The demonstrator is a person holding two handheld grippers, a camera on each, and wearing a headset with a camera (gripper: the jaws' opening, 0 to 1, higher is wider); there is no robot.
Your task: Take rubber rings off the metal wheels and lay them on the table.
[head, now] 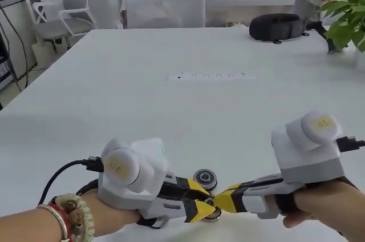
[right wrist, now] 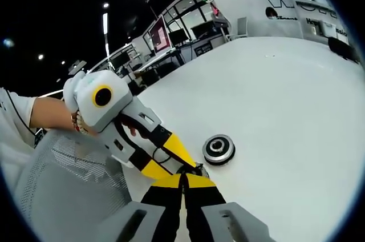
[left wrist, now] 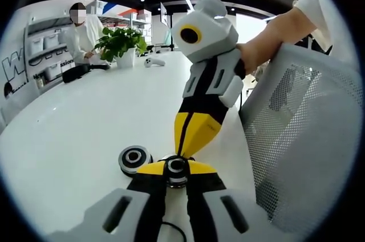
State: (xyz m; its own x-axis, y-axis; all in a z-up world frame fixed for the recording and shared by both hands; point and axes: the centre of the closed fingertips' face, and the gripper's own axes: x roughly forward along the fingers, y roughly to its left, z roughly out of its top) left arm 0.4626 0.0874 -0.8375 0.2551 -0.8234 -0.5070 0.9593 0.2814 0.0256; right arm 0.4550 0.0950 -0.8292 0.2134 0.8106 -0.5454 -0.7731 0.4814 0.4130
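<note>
Left gripper [head: 201, 206]: jaws clamped across a metal wheel [left wrist: 176, 166] at the near edge of the table [head: 188, 111], holding it just above or on the surface; cannot tell which. Right gripper [head: 223, 199]: jaws pinched almost together at that wheel's rim, meeting the left tips head-on. Whether rubber is caught between them is hidden. Second wheel [head: 204, 178] lies flat just beyond, apart from both grippers, its dark outer ring apparently in place. No loose ring visible on the table. Judgement: first ring mid-removal at best; both wheels remain to strip.
</note>
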